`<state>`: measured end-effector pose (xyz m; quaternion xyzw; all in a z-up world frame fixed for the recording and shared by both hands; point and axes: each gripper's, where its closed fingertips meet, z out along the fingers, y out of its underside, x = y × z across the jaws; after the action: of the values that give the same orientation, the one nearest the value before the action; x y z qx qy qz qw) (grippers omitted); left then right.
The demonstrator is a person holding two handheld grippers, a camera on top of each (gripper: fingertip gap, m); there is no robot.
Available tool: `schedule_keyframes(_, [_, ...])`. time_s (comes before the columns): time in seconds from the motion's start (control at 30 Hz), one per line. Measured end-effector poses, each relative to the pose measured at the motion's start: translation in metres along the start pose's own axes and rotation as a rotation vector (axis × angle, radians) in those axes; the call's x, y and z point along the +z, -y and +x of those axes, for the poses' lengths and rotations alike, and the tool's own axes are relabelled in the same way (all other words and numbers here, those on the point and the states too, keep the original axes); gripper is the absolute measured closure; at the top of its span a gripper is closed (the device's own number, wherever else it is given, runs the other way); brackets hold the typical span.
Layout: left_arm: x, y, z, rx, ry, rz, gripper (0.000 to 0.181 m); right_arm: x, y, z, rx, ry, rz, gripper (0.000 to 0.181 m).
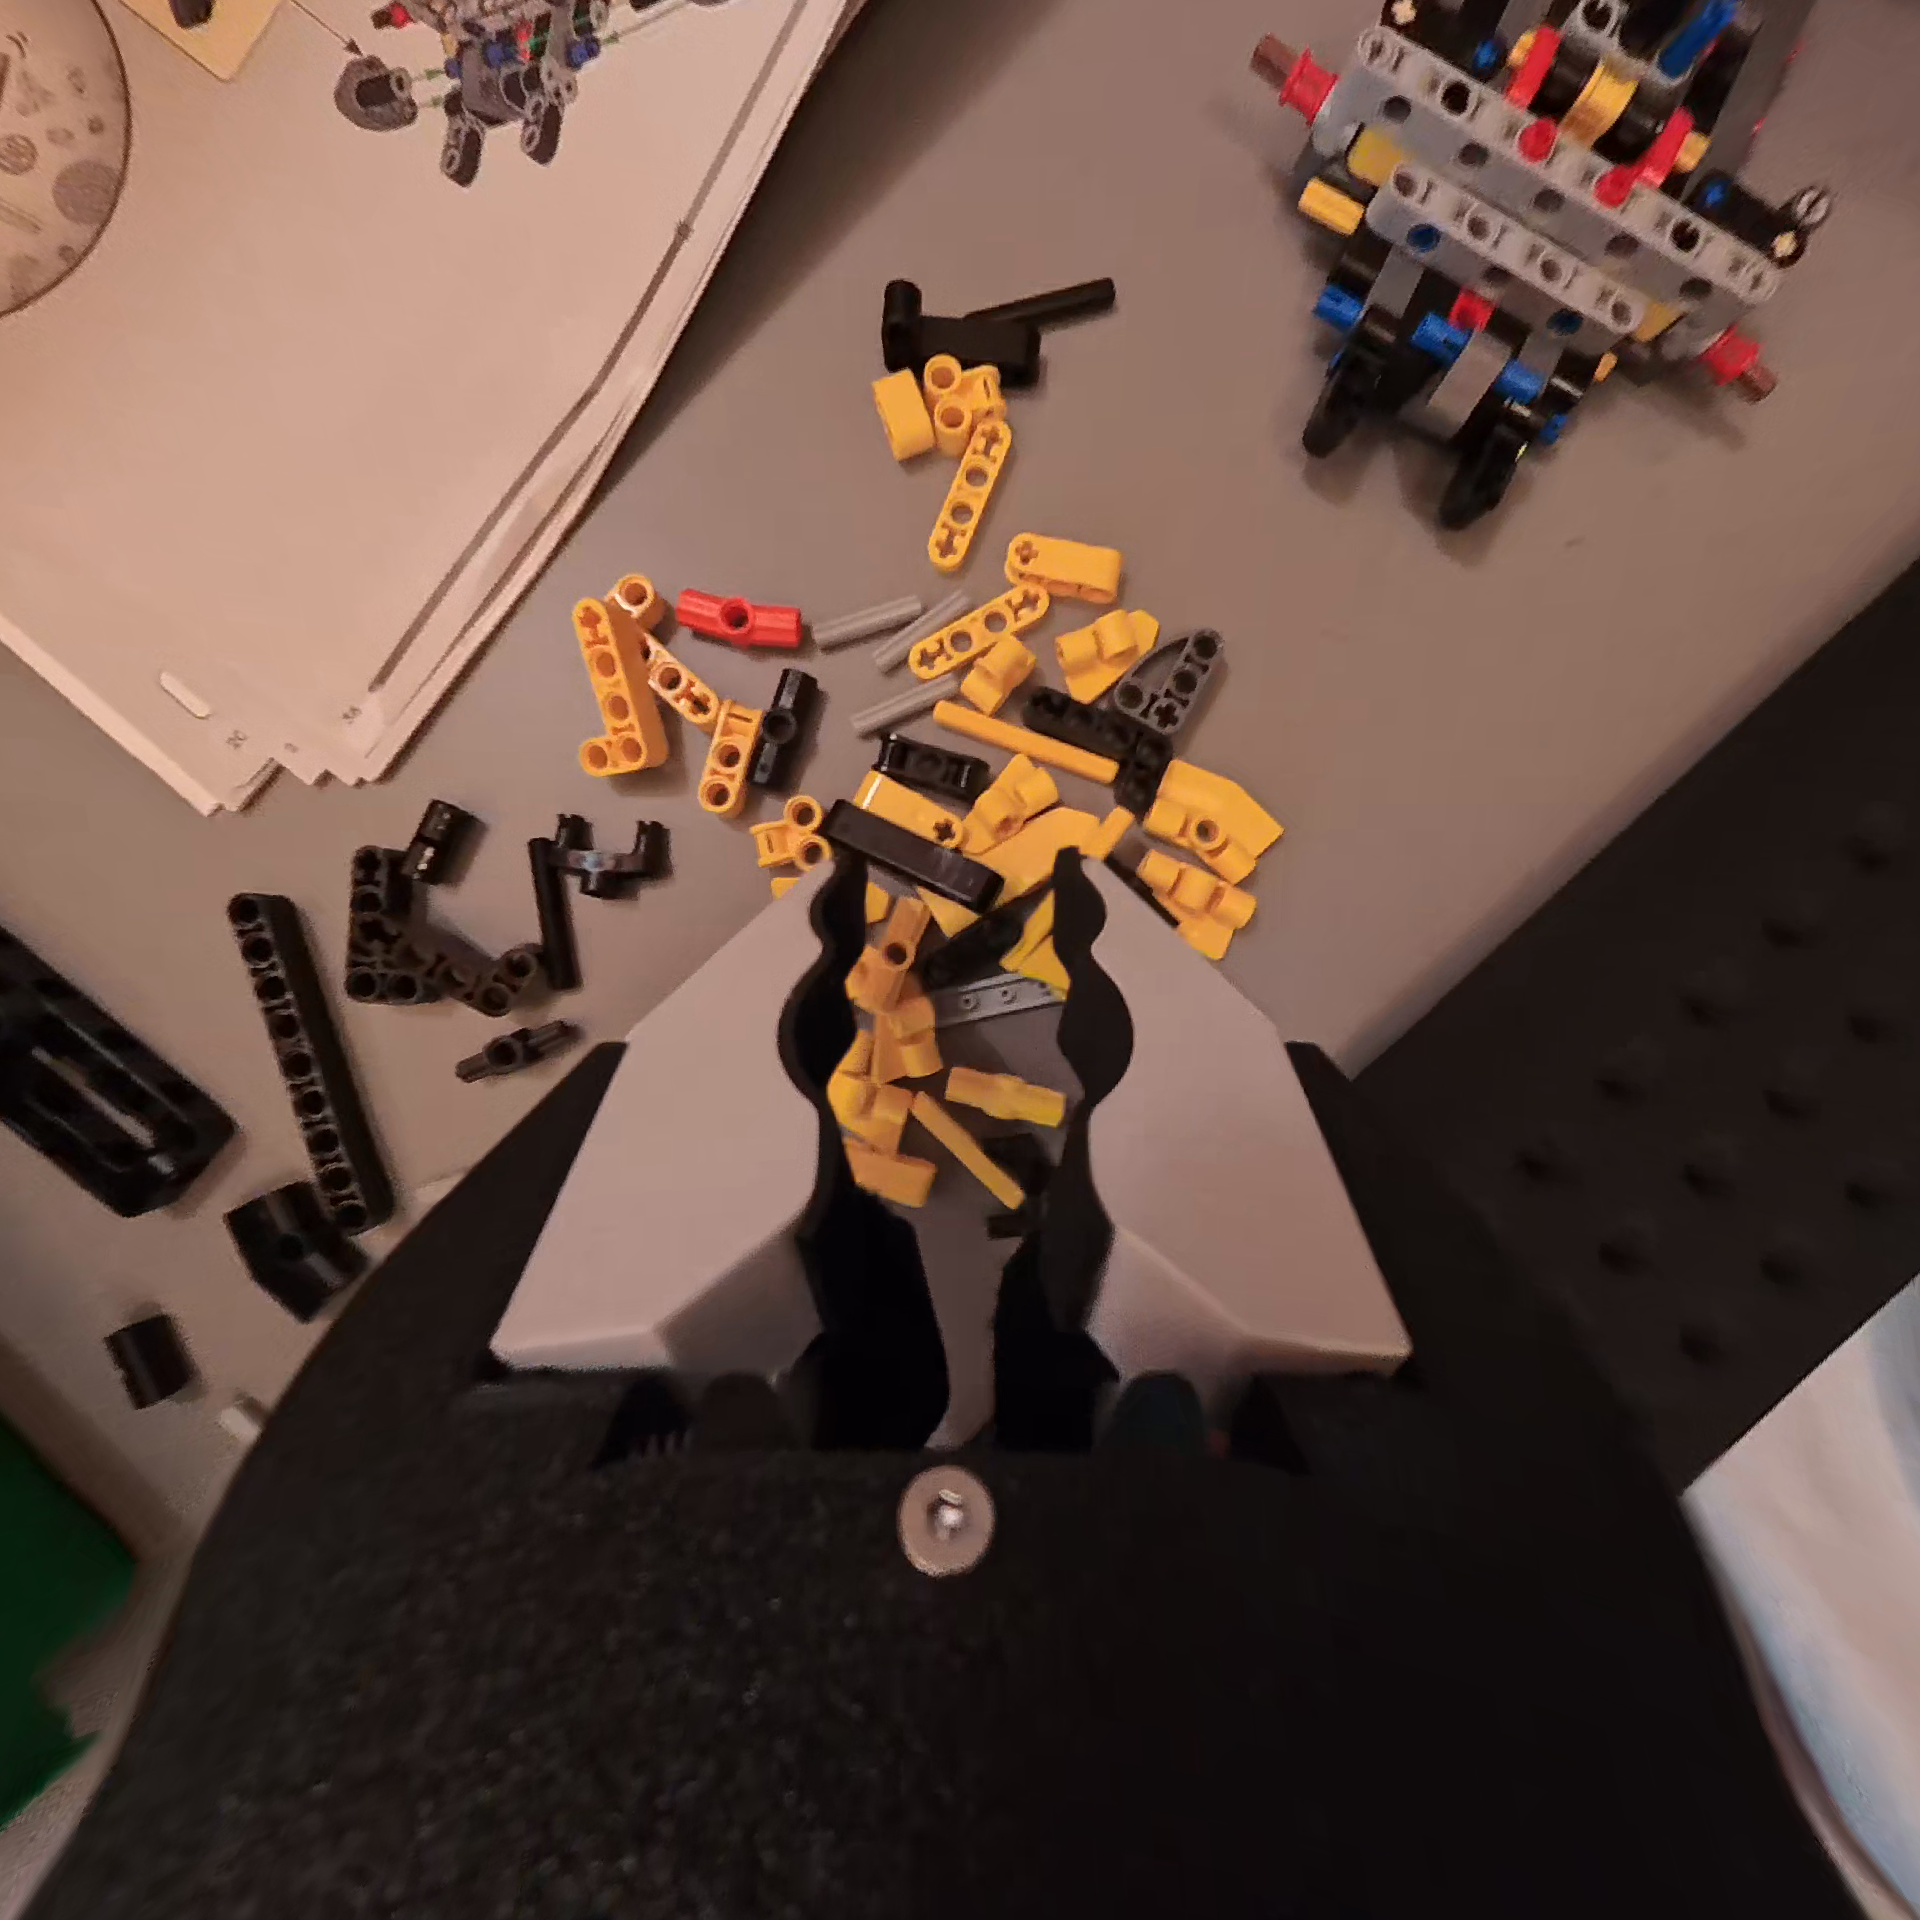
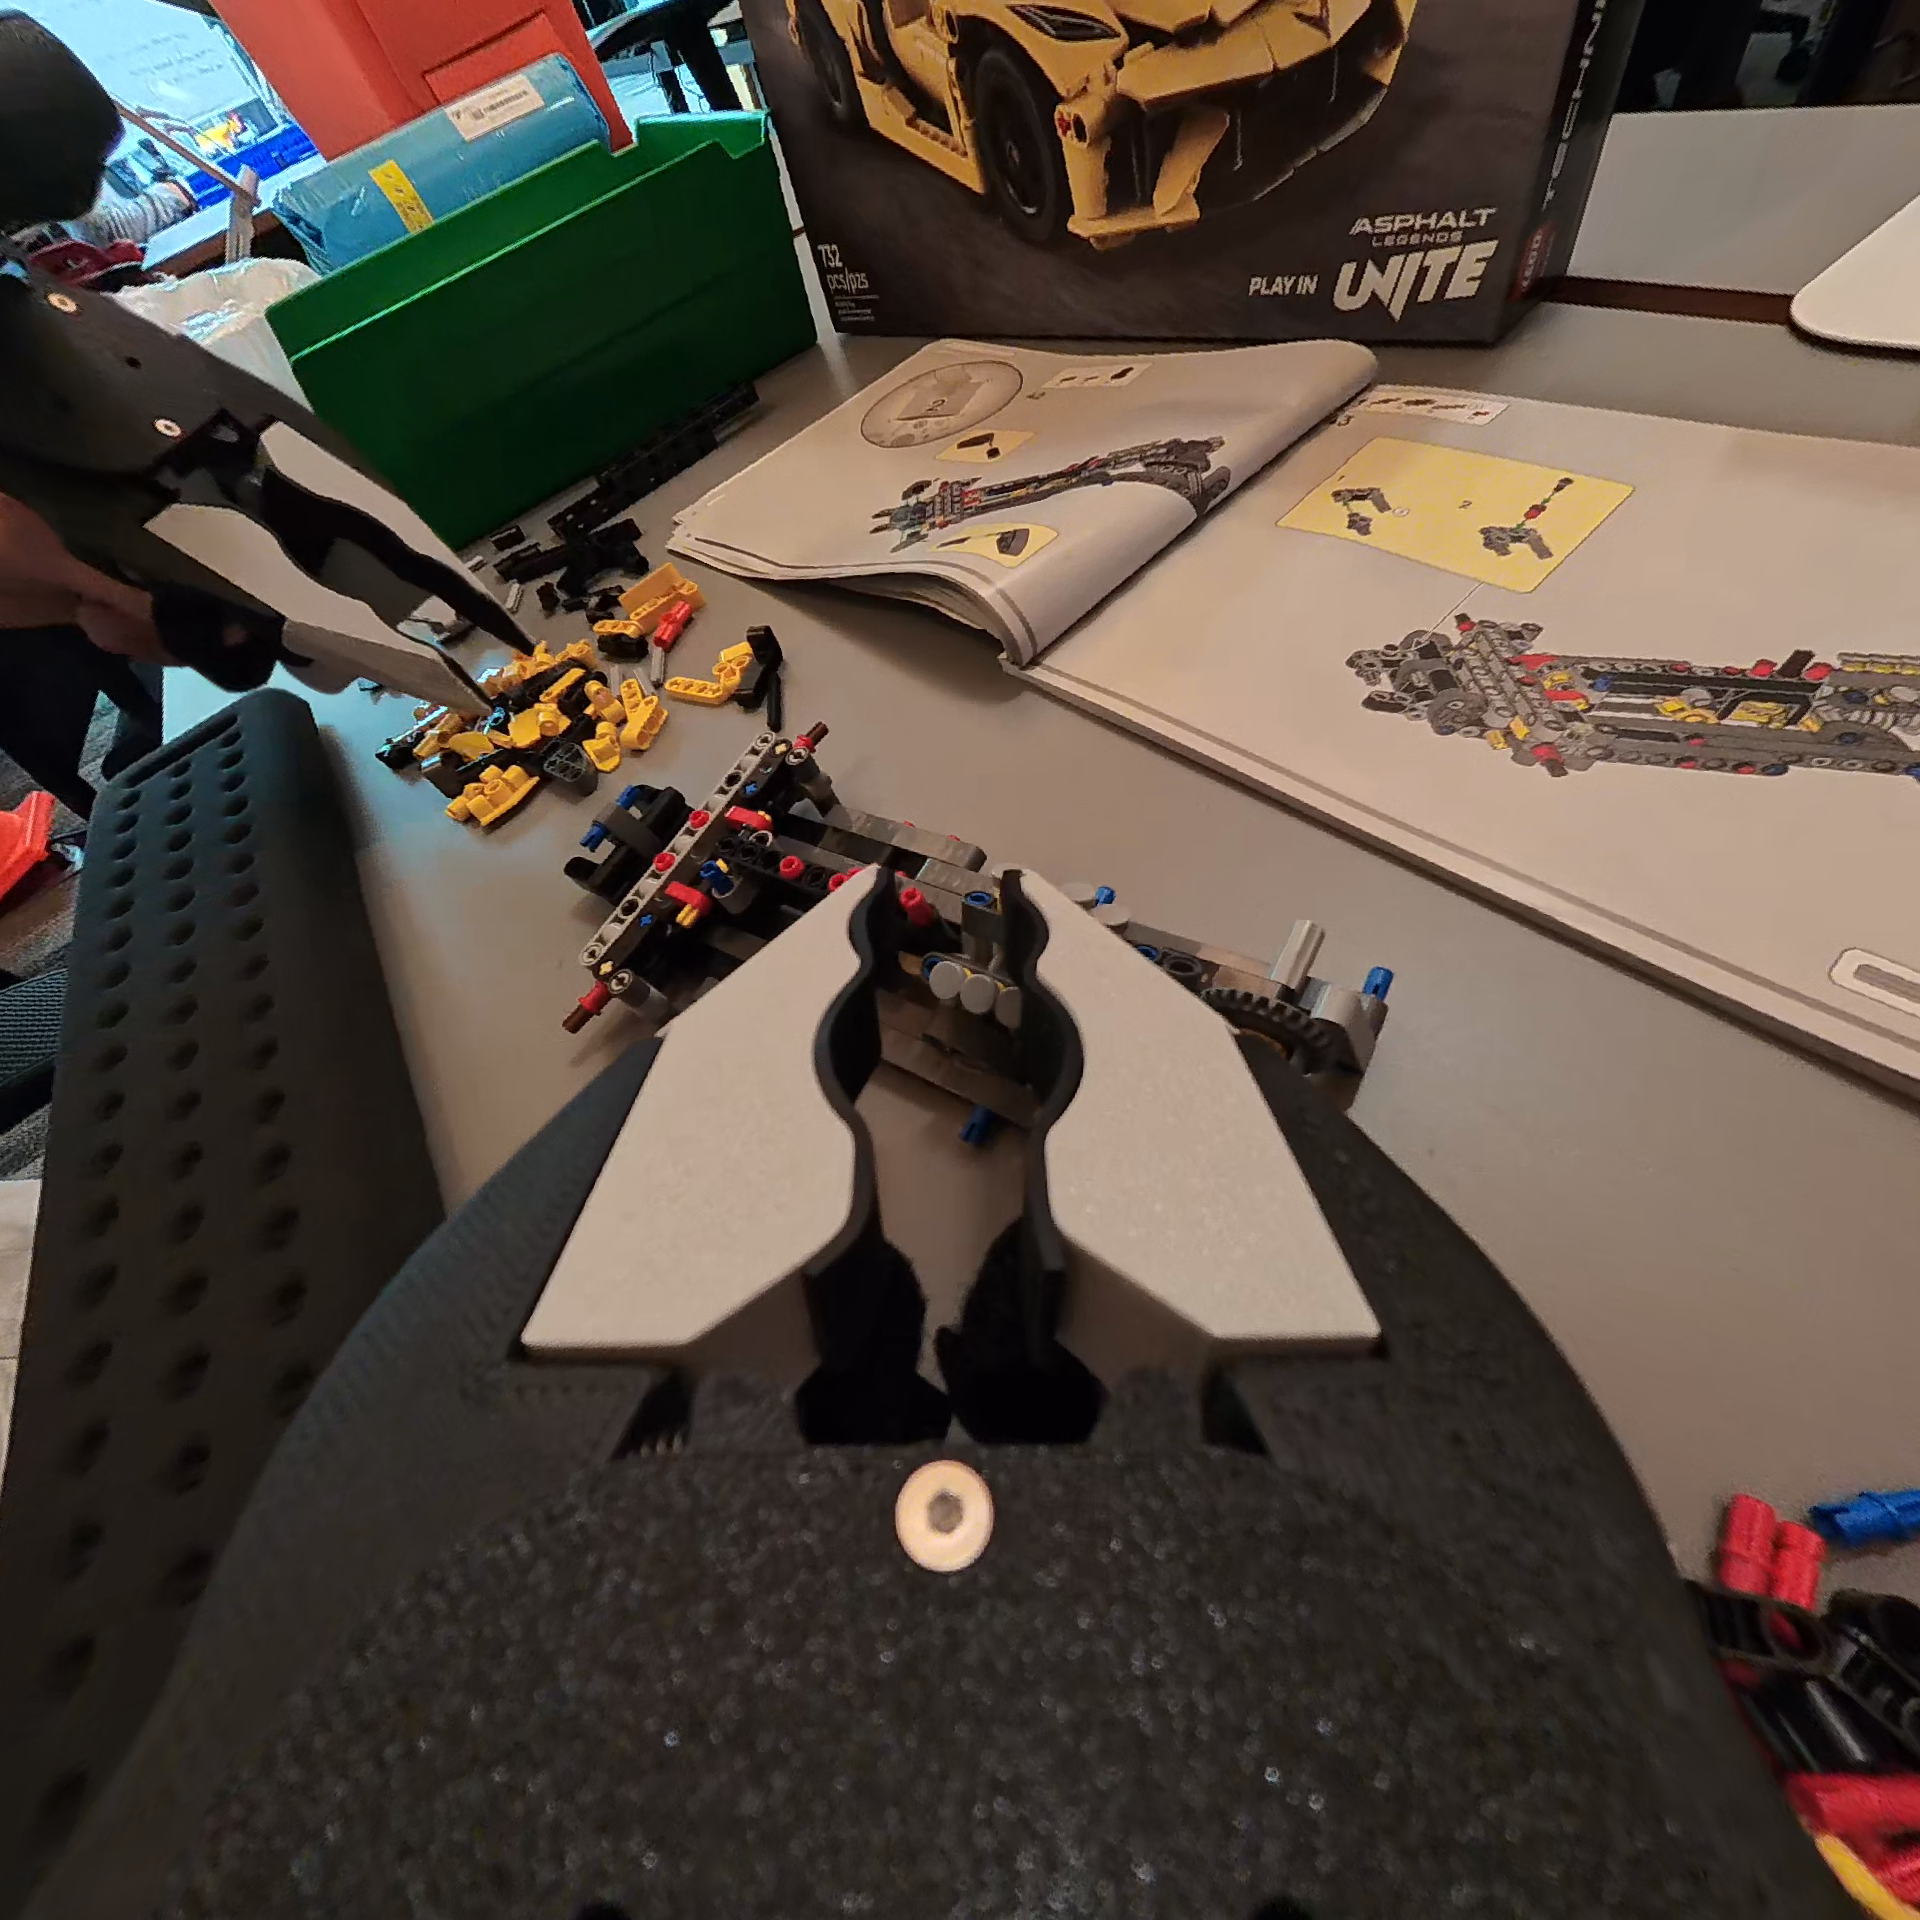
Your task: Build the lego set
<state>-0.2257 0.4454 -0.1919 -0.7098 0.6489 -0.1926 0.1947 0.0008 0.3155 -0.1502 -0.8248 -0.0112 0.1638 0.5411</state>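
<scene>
A pile of loose yellow and black Lego pieces lies on the grey table. My left gripper hangs over the pile's near end with its jaws open; a black beam lies between the tips, not gripped. In the right wrist view the left gripper dips into the same pile. The partly built grey and black chassis stands to the right of the pile. My right gripper is low over the chassis, jaws a little apart around its middle; I cannot tell if they touch it.
An open instruction booklet lies beyond the chassis and also shows in the left wrist view. The set's box and a green bin stand behind. Loose black beams lie left of the pile. Red, blue and black pieces lie at the near right. A black perforated panel borders the table edge. About 25 cm separates my left fingertips from my right.
</scene>
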Motion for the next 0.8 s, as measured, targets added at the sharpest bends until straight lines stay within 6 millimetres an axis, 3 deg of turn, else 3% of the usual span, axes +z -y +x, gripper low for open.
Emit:
schedule_keyframes(0.13, [0.007, -0.005, 0.0, -0.065, 0.038, -0.025, 0.15, 0.0, 0.0, -0.001, 0.001, 0.004, 0.001, 0.162])
schedule_keyframes(0.27, [0.007, -0.006, -0.003, -0.096, 0.056, -0.015, 0.171, 0.001, 0.0, -0.003, -0.005, 0.012, -0.004, 0.162])
schedule_keyframes(0.33, [0.006, -0.008, -0.004, -0.095, 0.063, -0.024, 0.172, 0.001, -0.001, -0.004, -0.008, 0.015, -0.005, 0.162])
schedule_keyframes(0.53, [-0.015, -0.005, -0.011, -0.096, 0.084, 0.018, 0.172, 0.0, 0.0, -0.004, -0.007, 0.015, 0.0, 0.162])
schedule_keyframes(0.63, [-0.041, -0.014, -0.042, -0.124, 0.172, 0.038, 0.172, 0.0, 0.0, -0.004, -0.006, 0.017, 0.0, 0.162])
schedule_keyframes(0.73, [-0.063, -0.046, -0.097, -0.183, 0.348, -0.05, 0.172, 0.001, 0.0, -0.005, -0.01, 0.019, -0.002, 0.162])
schedule_keyframes(0.8, [-0.069, -0.069, -0.12, -0.15, 0.431, -0.149, 0.172, 0.001, -0.001, -0.006, -0.014, 0.018, -0.007, 0.162])
